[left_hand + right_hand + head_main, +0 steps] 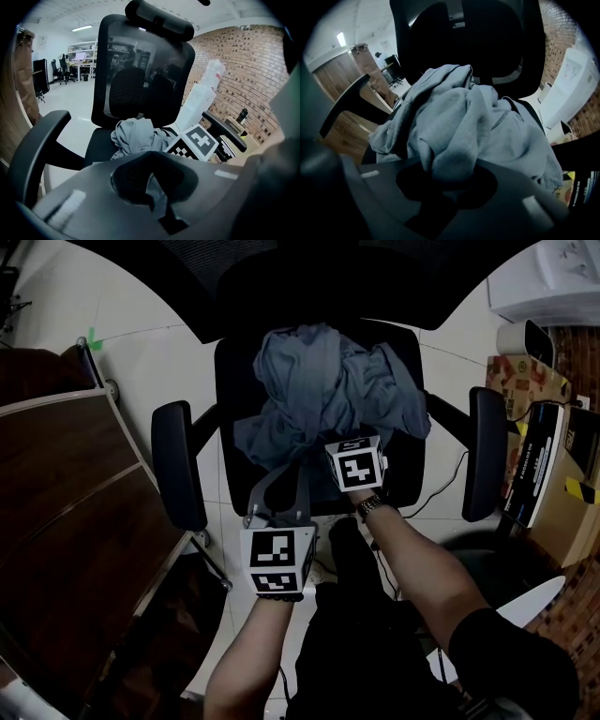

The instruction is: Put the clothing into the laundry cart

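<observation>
Floor (159, 362), pale and bare, surrounds a black office chair (178, 465); a wooden desk (75, 493) stands left, a brick wall (243, 70) right. Grey-blue clothing (328, 390) is heaped mid-seat. The left gripper (157, 194) and right gripper (450, 173) pinch folds near the seat's front edge (pads buried in cloth).

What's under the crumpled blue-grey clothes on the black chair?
The black office chair's padded seat shows around the crumpled blue-grey clothing. Its middle is covered, so anything lying underneath is hidden.
</observation>
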`<state>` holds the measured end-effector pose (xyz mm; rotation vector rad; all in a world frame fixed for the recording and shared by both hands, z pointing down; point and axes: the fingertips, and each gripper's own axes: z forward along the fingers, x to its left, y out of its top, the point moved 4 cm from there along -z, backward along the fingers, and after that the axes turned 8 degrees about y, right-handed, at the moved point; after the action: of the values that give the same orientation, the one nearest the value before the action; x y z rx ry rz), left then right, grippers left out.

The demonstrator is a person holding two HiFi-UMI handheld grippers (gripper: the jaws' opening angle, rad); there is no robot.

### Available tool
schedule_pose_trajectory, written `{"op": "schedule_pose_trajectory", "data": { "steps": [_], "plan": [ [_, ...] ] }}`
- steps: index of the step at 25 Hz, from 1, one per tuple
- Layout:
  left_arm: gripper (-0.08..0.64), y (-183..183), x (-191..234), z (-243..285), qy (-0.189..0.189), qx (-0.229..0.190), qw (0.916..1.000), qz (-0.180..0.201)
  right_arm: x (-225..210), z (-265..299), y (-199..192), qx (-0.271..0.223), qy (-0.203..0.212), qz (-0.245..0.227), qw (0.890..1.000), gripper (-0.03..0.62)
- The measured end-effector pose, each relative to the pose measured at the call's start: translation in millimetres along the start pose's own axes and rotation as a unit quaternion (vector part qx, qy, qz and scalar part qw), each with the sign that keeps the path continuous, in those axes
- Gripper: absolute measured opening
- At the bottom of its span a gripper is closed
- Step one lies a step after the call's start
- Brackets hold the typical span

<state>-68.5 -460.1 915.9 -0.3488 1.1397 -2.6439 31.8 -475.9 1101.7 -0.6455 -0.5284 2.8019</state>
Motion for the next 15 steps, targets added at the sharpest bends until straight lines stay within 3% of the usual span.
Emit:
{"op": "schedule_pose_trajectory", "data": {
  "steps": [5, 15],
  "plan": [
    [0.003, 20.8, -6.2, -17.8, 0.005, -0.013, 0.9999, 0.010, 12.3, -38.2, 13.7, -0.033, 0.018, 0.006, 0.999, 0.092],
    [0.003, 74.0, -14.0, -77.5, 0.021, -0.045, 0.9984, 0.026, 56.8, -142.6, 59.4, -0.106, 0.053, -0.026, 0.993, 0.089]
  ]
}}
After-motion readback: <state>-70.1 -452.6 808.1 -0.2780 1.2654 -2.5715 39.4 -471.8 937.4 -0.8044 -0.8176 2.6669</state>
